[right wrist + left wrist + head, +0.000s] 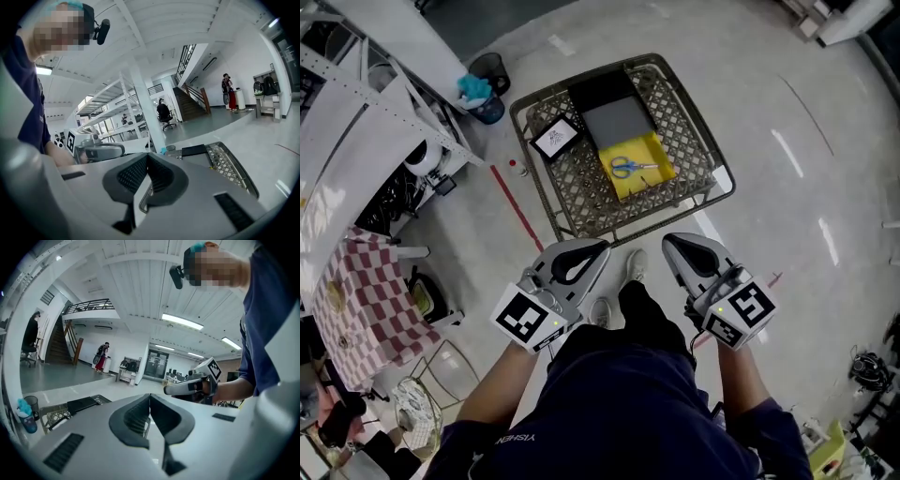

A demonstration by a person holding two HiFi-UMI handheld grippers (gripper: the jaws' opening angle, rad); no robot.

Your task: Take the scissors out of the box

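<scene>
Blue-handled scissors (628, 167) lie in a yellow open box (655, 150) on a wire-mesh tray (689, 127). Behind the yellow box sit a grey panel (619, 122) and a black lid (600, 91). My left gripper (602, 247) and right gripper (667, 240) hover side by side short of the tray's near edge, pointing toward it. Both have their jaws together with nothing between them. In the left gripper view the left gripper (150, 396) is shut, and the right gripper (147, 156) is shut in its own view. The scissors are hidden in both gripper views.
A black-framed white card (555, 138) lies on the tray's left part. A dark bin with a blue cloth (483, 89) stands on the floor beside white shelving (384, 84). A red tape line (516, 208) crosses the floor. A checkered cloth (366, 300) is at the left.
</scene>
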